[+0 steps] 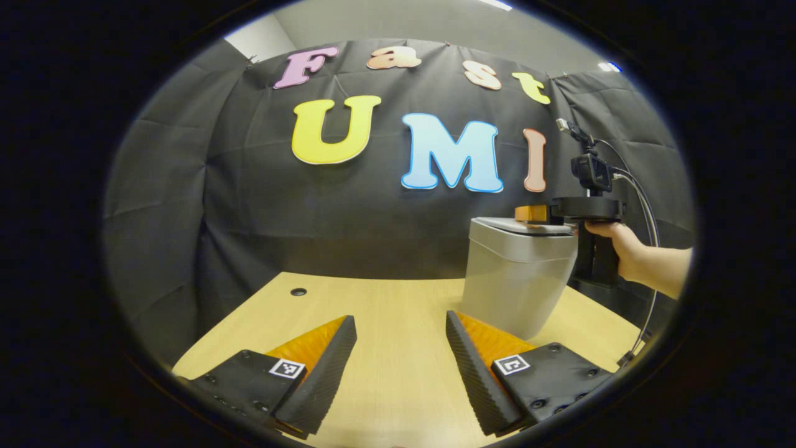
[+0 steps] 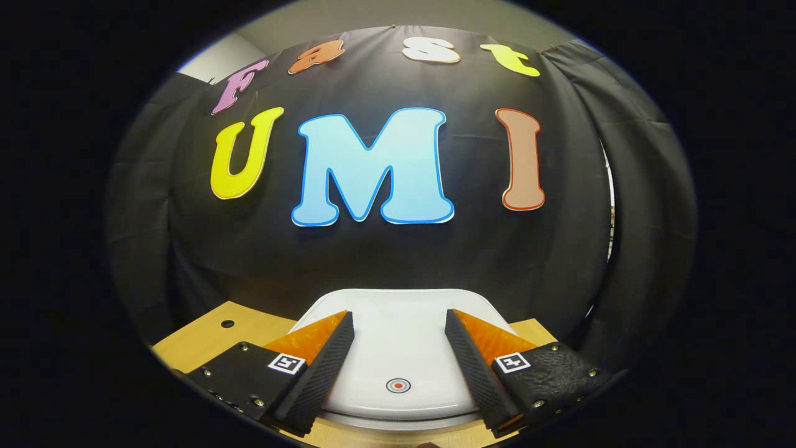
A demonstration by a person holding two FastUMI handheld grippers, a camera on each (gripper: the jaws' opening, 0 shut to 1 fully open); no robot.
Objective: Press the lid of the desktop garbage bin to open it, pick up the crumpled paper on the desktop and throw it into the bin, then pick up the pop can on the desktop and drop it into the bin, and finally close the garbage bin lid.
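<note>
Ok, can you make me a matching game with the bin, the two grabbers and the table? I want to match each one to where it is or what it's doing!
Things:
1. bin lid
2. right gripper
3. left gripper
4. table

Descriptions:
A. open, above bare wood, apart from the bin
B. has a small round hole near its far left corner
C. white, closed, with a red ring mark
D. held by a hand, open, right over the bin's top

Pairs: 1-C, 2-D, 3-A, 4-B

Your worktop [image 1: 385, 298] looks like pale wood laminate, smooth and matt. The bin [image 1: 516, 280] looks like grey plastic, its lid [image 2: 398, 336] smooth with a slight sheen. Your fingers' pads [image 1: 323, 373] are ribbed.
</note>
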